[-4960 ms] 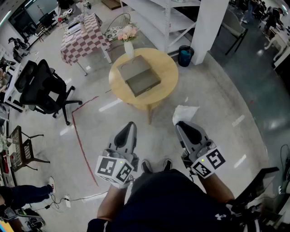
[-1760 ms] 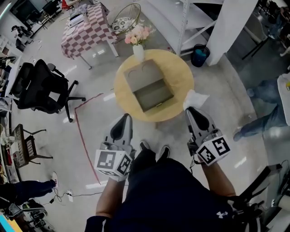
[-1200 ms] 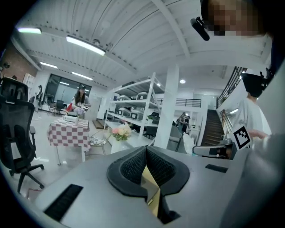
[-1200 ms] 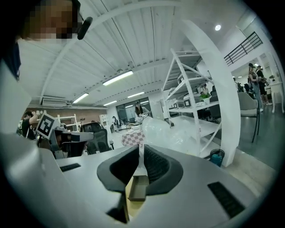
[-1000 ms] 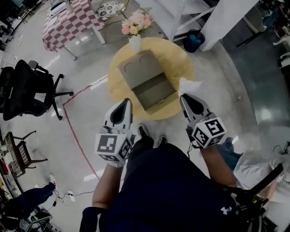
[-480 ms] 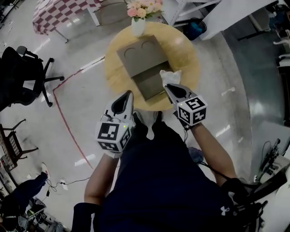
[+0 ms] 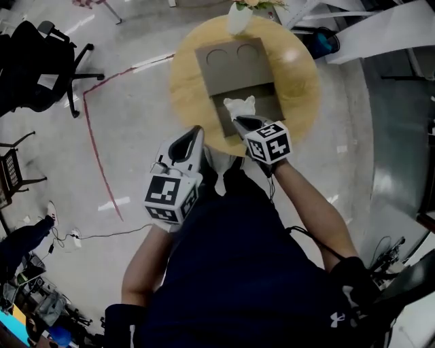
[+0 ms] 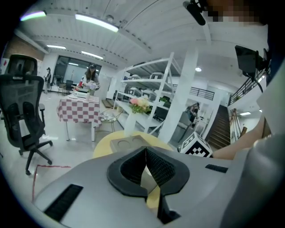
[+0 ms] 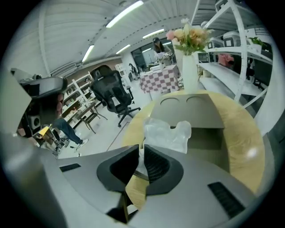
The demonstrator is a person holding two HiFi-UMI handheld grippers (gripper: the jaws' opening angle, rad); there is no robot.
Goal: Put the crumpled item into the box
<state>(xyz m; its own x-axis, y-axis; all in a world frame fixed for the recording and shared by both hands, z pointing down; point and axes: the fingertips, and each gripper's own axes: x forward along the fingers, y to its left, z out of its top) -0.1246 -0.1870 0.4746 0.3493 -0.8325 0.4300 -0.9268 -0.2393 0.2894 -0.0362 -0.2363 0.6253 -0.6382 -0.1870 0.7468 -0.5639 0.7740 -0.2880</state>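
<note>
A crumpled white item point(image 7: 239, 107) point(image 9: 167, 132), thin and plastic-like, sticks out from my right gripper point(image 7: 239, 120) point(image 9: 141, 156), which is shut on it. It hangs over the open grey cardboard box point(image 7: 262, 109) point(image 9: 209, 140) on the round wooden table point(image 7: 299, 81) point(image 9: 242, 138). The box lid point(image 7: 234, 64) lies folded back with two round cut-outs. My left gripper point(image 7: 194, 136) point(image 8: 145, 165) is shut with nothing in it, held low at the table's near edge, left of the box.
A white vase of flowers point(image 7: 239, 15) point(image 9: 189, 60) stands at the table's far edge behind the box. A black office chair point(image 7: 34, 61) stands at the left, a red line point(image 7: 92, 143) marks the floor, and a teal bin point(image 7: 325, 41) sits past the table.
The person has walked up to the table. My right gripper has carried the crumpled item forward and left, from beside the table to over the open box. The left gripper stays low.
</note>
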